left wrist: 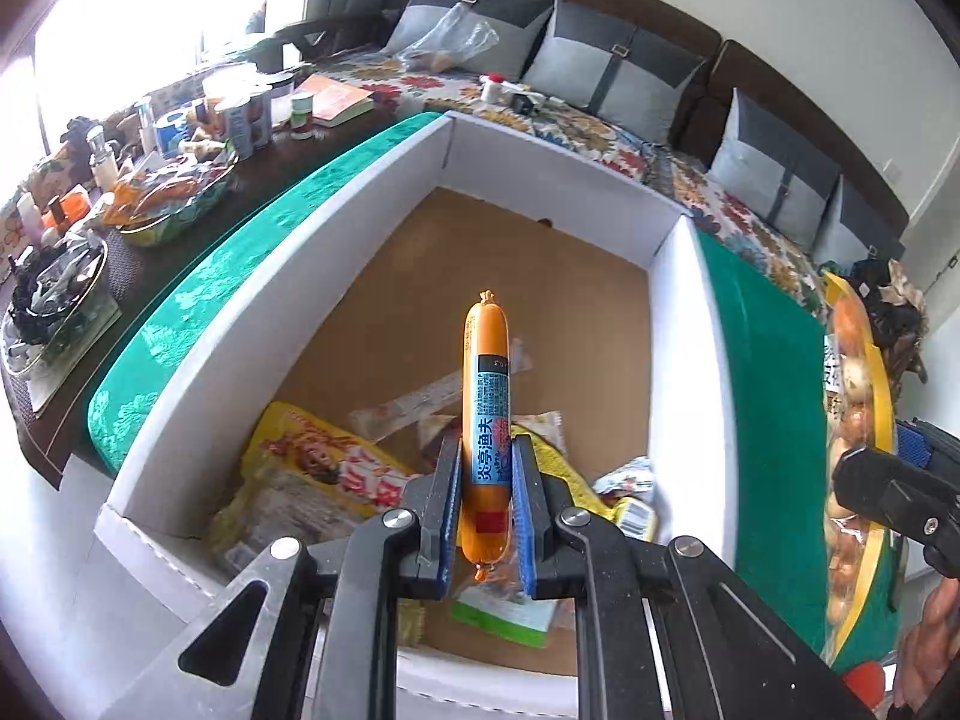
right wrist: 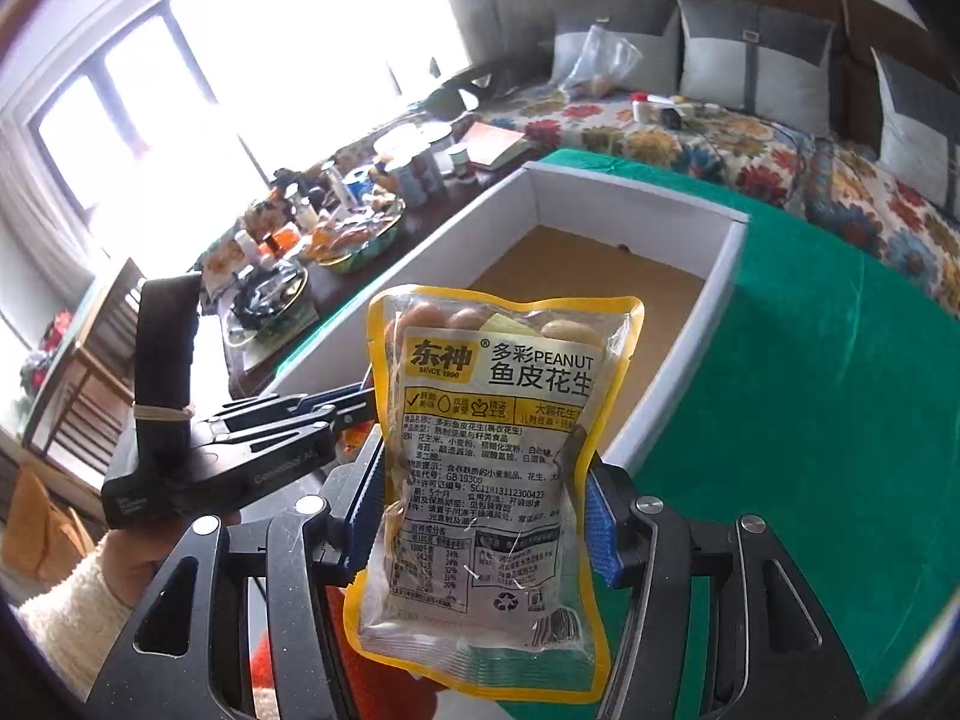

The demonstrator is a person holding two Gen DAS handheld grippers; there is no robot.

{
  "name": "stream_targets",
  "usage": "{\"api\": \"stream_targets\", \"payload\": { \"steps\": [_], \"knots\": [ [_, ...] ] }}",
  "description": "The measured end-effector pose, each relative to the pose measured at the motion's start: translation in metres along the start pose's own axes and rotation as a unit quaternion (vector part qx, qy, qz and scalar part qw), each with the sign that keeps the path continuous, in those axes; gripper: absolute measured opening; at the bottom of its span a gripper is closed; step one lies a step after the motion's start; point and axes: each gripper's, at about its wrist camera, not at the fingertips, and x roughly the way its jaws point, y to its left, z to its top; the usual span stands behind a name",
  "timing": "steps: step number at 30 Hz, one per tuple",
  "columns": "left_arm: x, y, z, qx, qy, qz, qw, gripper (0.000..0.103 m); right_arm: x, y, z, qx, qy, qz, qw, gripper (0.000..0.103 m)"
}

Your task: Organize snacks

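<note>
My left gripper [left wrist: 487, 468] is shut on an orange sausage stick [left wrist: 485, 360] with a blue label, held upright over the white cardboard box [left wrist: 252, 300]. Several snack packets [left wrist: 324, 468] lie on the box's brown floor below it. My right gripper [right wrist: 483, 480] is shut on a yellow-edged peanut packet [right wrist: 492, 462], held up in front of the same white box [right wrist: 636, 204]. The left gripper [right wrist: 354, 405] shows at the left of the right wrist view. The peanut packet [left wrist: 855, 420] and the right gripper's body appear at the right edge of the left wrist view.
The box sits on a green cloth [left wrist: 198, 288]. A dark table [left wrist: 150, 264] at the left is crowded with cans, bottles and a tray of snacks [left wrist: 174, 198]. A sofa with a floral cover [left wrist: 576, 126] and grey cushions runs behind. A sleeve and hand [right wrist: 102, 576] hold the left gripper.
</note>
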Motion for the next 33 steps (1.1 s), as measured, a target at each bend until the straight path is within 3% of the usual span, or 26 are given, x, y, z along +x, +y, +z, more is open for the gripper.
{"api": "stream_targets", "payload": {
  "steps": [3,5,7,9,10,11,13,18,20,23,27,31,33],
  "knots": [
    [0.007,0.015,-0.012,-0.006,0.005,0.023,0.9997,0.015,0.037,0.004,-0.006,0.013,0.022,0.004,1.000,0.059],
    [0.010,0.020,-0.019,-0.008,0.006,0.040,0.9991,0.016,0.061,0.002,-0.015,0.026,0.038,0.015,0.999,0.065],
    [0.012,0.025,-0.026,-0.011,0.006,0.051,0.9986,0.026,0.074,0.000,-0.023,0.038,0.050,0.028,0.998,0.066],
    [0.006,0.025,-0.031,-0.011,-0.001,0.056,0.9984,0.053,0.077,0.000,-0.024,0.044,0.052,0.026,0.997,0.066],
    [0.000,0.024,-0.033,-0.011,-0.014,0.061,0.9980,0.073,0.075,-0.001,-0.025,0.046,0.047,0.026,0.997,0.066],
    [-0.009,0.023,-0.034,-0.013,-0.034,0.068,0.9970,0.085,0.070,-0.002,-0.025,0.046,0.039,0.025,0.998,0.066],
    [-0.026,0.020,-0.034,-0.019,-0.073,0.080,0.9939,0.089,0.057,-0.002,-0.019,0.039,0.020,0.016,0.999,0.067],
    [-0.063,0.010,-0.027,-0.035,-0.141,0.086,0.9857,0.098,0.005,0.001,-0.006,-0.009,-0.064,-0.018,0.998,0.088],
    [-0.072,0.003,-0.021,-0.024,-0.143,0.086,0.9857,0.103,-0.010,0.006,-0.004,-0.051,-0.090,-0.052,0.993,0.092],
    [-0.079,-0.013,-0.017,0.007,-0.128,0.079,0.9886,0.103,-0.024,0.010,-0.008,-0.090,-0.094,-0.091,0.987,0.092],
    [-0.093,-0.029,-0.018,0.024,-0.142,0.118,0.9824,0.103,-0.036,0.004,-0.013,-0.071,-0.093,-0.103,0.988,0.092],
    [-0.103,-0.030,-0.020,0.014,-0.143,0.104,0.9841,0.103,-0.036,0.001,-0.019,-0.057,-0.078,-0.127,0.987,0.092],
    [-0.108,-0.028,-0.021,0.007,-0.148,0.115,0.9823,0.103,-0.036,-0.001,-0.022,-0.052,-0.075,-0.127,0.988,0.092]
  ]
}}
